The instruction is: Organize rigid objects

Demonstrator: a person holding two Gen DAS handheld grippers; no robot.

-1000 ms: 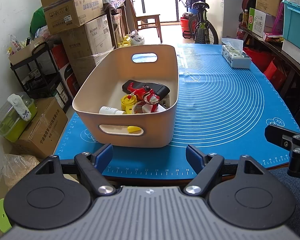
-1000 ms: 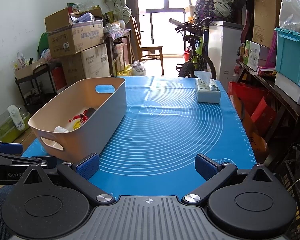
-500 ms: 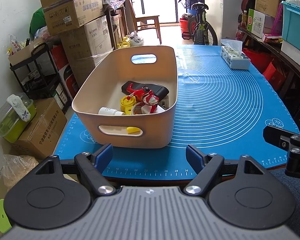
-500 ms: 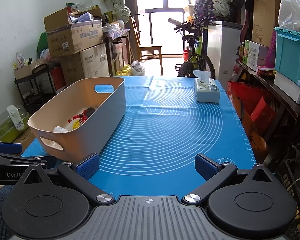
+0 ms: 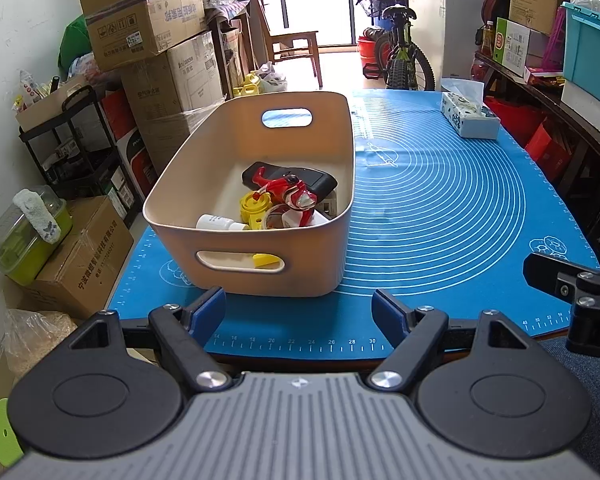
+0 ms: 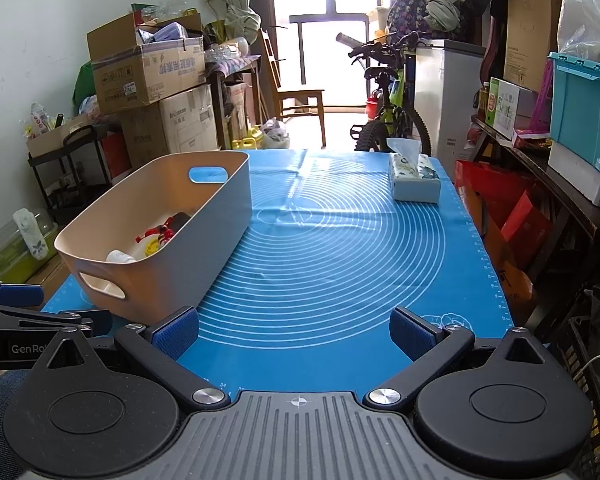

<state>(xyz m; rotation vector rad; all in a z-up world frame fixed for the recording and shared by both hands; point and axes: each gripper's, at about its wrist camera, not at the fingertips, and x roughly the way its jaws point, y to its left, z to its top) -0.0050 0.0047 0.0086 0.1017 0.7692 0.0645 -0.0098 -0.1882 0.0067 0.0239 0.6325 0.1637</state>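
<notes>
A beige plastic bin [image 5: 204,184] stands on the left part of the blue mat [image 5: 440,208]. Inside lie a red toy [image 5: 290,194], a black case [image 5: 312,178], a yellow round piece [image 5: 252,206], a white bottle [image 5: 216,223] and other small items. The bin also shows in the right wrist view [image 6: 220,216]. My left gripper [image 5: 299,308] is open and empty, just short of the bin's near wall. My right gripper [image 6: 296,330] is open and empty over the mat's near edge, right of the bin.
A tissue box [image 6: 414,178] sits at the mat's far right. Cardboard boxes [image 5: 152,28] and a black shelf [image 5: 72,148] stand left of the table. A bicycle [image 6: 388,108], a chair and a cluttered side shelf [image 6: 560,152] lie beyond and to the right.
Both grippers have drifted very slightly; the view barely shifts. Nothing was grasped or released.
</notes>
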